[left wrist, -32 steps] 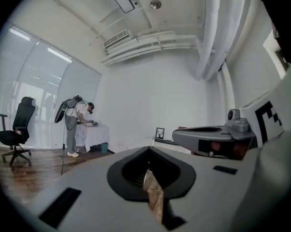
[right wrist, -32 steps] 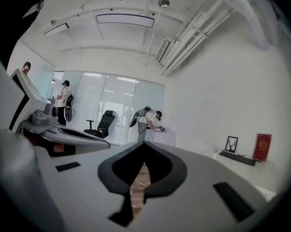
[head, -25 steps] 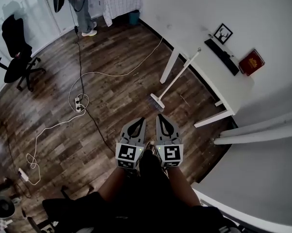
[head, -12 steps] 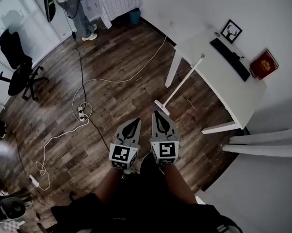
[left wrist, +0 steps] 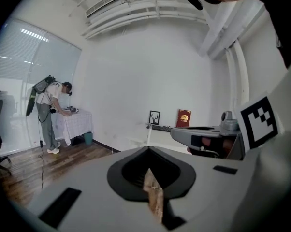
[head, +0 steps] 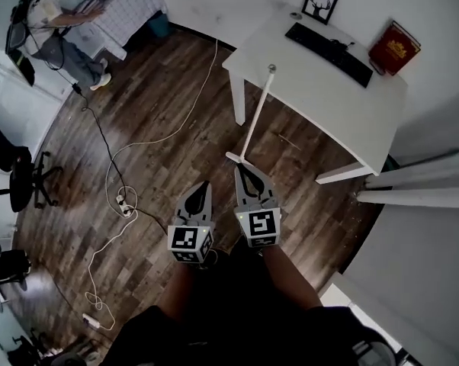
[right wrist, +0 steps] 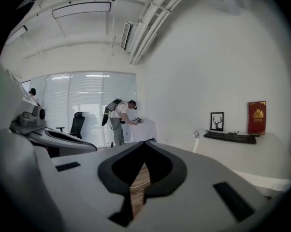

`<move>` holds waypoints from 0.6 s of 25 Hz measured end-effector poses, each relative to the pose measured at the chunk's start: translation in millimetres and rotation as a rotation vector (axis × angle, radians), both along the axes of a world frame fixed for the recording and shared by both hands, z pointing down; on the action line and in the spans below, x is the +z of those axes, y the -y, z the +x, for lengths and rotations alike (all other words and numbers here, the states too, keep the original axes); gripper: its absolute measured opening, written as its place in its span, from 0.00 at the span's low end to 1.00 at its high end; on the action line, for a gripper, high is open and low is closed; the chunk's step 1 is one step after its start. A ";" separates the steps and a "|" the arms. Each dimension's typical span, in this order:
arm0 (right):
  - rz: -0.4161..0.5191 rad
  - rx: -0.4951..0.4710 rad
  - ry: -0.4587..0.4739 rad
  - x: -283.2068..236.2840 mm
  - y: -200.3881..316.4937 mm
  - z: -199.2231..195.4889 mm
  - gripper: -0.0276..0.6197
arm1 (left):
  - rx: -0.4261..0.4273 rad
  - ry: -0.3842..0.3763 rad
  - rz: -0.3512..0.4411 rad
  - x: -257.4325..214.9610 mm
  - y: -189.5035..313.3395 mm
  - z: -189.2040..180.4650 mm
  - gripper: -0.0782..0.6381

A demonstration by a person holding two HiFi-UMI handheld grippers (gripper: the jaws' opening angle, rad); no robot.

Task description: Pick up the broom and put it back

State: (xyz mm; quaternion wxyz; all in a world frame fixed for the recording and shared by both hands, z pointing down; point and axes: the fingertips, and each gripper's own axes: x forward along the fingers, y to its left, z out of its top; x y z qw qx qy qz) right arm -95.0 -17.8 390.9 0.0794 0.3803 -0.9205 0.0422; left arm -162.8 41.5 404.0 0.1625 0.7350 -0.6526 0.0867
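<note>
Broom untouched, both tongs empty

Forearms at the bottom of the head view hold the two tools low and side by side over the floor. The left gripper has its grey jaws brought together to a point. Only a thin slit remains between them, floor shows through it, and nothing is gripped. The right gripper is in the same state, with its jaws fully together and nothing held.

Just ahead of the right gripper's tip stands the long white-handled broom with a pale brush head. Its head rests on the dark wood-plank floor. The top of its handle leans against the near edge of the white rectangular desk. In the head view the tip sits close to the brush head, but both gripper views show the handle some way in front, so I judge that nothing touches it.

Farther back on the desk lie a black keyboard, a small black-framed deer picture and a red book. Off to the left, a white cable trails across the floor. At the far wall a person bends over a cloth-covered table.

By my reading the task is at its very start, with the approach nearly made and nothing picked up. The jaws have yet to open and close on the handle, and the broom has yet to be lifted off the desk edge and carried to its place. These pictures do not show where that place is.
</note>
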 end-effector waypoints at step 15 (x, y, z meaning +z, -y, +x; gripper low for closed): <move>-0.103 0.163 -0.080 67.6 95.5 10.4 0.08 | 0.133 -0.039 -0.060 43.6 111.6 -18.4 0.11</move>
